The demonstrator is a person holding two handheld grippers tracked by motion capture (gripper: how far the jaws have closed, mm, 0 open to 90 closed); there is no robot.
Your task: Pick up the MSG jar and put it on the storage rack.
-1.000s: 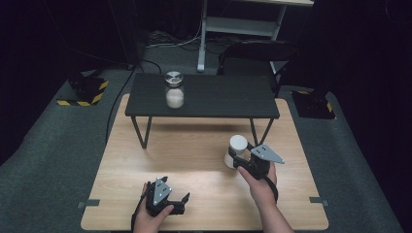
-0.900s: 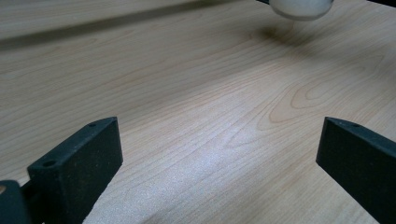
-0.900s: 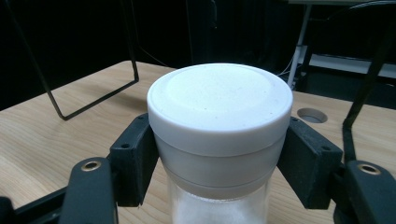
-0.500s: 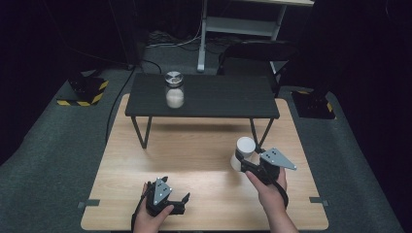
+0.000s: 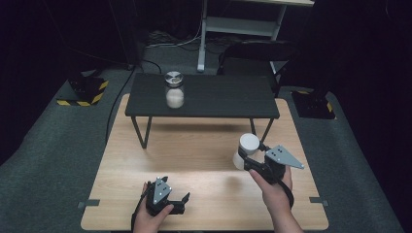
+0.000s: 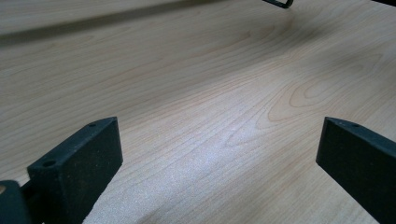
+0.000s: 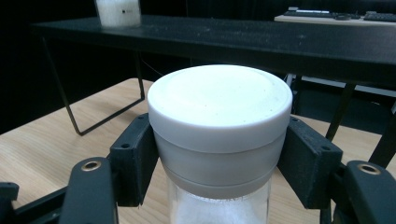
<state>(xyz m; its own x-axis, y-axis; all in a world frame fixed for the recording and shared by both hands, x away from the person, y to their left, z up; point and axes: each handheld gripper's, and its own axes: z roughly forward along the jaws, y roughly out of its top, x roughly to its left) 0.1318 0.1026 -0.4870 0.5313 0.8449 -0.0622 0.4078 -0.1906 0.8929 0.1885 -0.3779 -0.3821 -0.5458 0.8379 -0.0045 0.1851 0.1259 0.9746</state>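
- While the right gripper (image 5: 248, 162) hangs above the light wooden tabletop (image 5: 194, 160), its 2 black jaws press on a white-lidded jar (image 5: 246, 150) from both sides.
- Seen from the right gripper view, the gripper (image 7: 219, 158) clamps just under the jar's white lid (image 7: 219, 105), 1 pad on each side of the collar, with the clear glass body and its white contents showing below the jaws.
- That jar (image 7: 219, 140) stands upright between the pads, its lid rising above them.
- Beyond the right gripper, farther from the person, stands a low black table (image 5: 204, 94) on thin metal legs, resting on the wooden tabletop.
- On that black table, ahead and to the left of the right gripper and well apart from it, sits a second jar (image 5: 174, 90) with a silvery lid and white contents; its lower part shows at the top left of the right gripper view (image 7: 117, 11).
- Nearer the person and well to the left of the right gripper, the left gripper (image 5: 176, 204) lies low over the tabletop in the person's left hand (image 5: 153, 218).
- From the left gripper view, the left gripper (image 6: 219, 154) has its 2 jaws spread wide with only bare wood grain (image 6: 196, 93) between them, holding nothing.
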